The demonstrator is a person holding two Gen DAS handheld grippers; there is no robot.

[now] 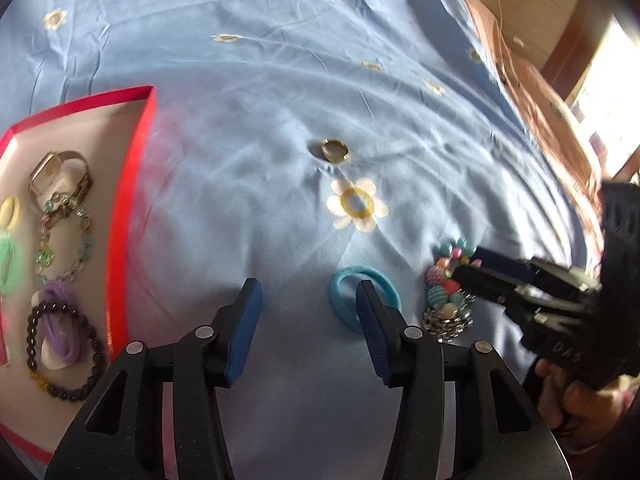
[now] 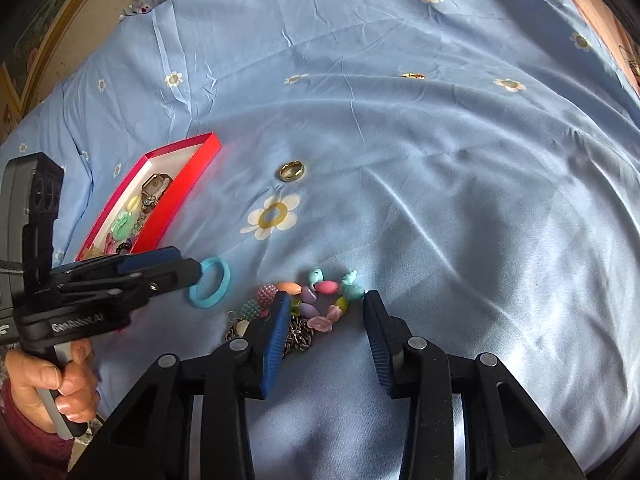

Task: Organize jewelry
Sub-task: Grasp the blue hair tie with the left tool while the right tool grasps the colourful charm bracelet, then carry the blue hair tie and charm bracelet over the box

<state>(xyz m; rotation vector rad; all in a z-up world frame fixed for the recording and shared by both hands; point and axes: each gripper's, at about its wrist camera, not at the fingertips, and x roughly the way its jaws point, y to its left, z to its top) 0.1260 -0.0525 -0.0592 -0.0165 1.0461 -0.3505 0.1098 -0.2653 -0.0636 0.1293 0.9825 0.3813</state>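
We are seeing bright daylight coming from a blown-out window [image 1: 612, 92] at the right edge, sheening the blue bedsheet [image 1: 260, 80]. Soft shadows are pooling in its creases. Fisheye bending and dark vignetting are crowding the corners; the edges are blurring.

Both tongs point steeply down, side by side. The left tongs [image 1: 308, 306] have their jaws partly apart. The right tongs [image 2: 326, 312] are narrower. A hand [image 2: 60, 384] grips the left handle.
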